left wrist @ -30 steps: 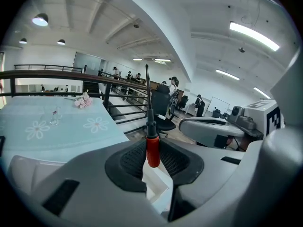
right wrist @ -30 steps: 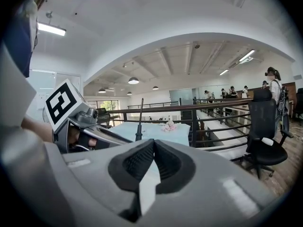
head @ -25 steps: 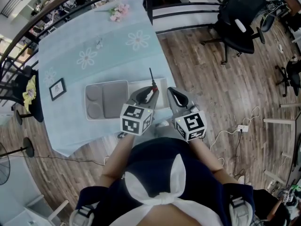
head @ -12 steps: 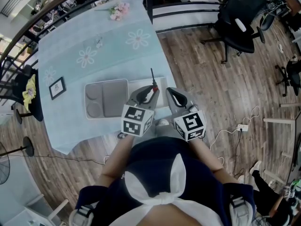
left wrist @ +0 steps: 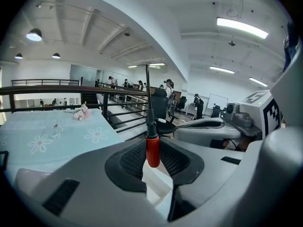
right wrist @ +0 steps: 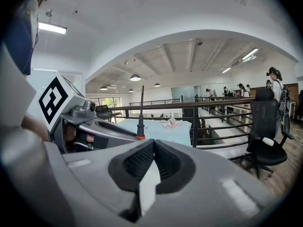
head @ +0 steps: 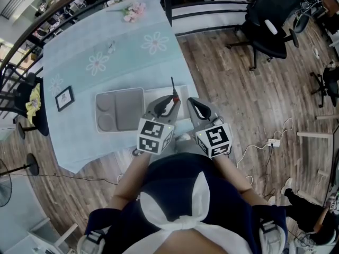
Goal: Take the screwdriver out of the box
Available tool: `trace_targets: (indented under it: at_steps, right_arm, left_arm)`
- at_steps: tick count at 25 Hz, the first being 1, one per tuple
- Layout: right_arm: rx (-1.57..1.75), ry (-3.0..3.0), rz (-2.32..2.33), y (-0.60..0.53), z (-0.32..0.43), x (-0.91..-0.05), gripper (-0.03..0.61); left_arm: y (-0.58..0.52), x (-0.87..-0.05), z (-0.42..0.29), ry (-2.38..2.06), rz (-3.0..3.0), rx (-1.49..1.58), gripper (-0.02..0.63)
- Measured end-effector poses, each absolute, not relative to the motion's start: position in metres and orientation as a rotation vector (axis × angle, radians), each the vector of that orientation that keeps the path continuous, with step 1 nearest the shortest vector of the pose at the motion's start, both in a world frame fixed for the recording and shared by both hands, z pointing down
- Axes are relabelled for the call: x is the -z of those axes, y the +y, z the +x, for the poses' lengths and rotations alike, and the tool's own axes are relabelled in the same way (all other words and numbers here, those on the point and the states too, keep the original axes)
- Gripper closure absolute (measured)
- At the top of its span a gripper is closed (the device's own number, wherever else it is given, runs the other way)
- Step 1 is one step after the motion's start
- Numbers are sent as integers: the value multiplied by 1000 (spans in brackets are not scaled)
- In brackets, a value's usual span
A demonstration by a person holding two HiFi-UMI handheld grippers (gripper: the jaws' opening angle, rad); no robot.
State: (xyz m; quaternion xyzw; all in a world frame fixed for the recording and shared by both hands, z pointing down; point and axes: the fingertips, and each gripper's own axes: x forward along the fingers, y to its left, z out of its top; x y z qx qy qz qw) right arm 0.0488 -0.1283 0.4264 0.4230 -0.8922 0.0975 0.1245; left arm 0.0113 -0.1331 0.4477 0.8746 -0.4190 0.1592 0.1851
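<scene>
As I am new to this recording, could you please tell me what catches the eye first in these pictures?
The red-handled screwdriver draws the eye first: it stands upright, clamped between the fingers of the left gripper above the white box. Beside it the right gripper is shut and empty, and a grey moulded tray lies on the pale blue flowered tablecloth.

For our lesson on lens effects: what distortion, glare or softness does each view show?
Head view: strong fisheye, the table edges bow. Left gripper view: ceiling light strip glares; screwdriver sharp. Right gripper view: dark rounded corners, railing bows.
</scene>
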Motion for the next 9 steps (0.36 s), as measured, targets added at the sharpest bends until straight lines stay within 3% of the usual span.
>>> trace_targets:
  at_steps: [9]
  right_arm:
    - [-285, -2589, 1249, -126, 57, -431, 581]
  left_arm:
    - [-131, -447, 13, -1209, 2462, -432, 514]
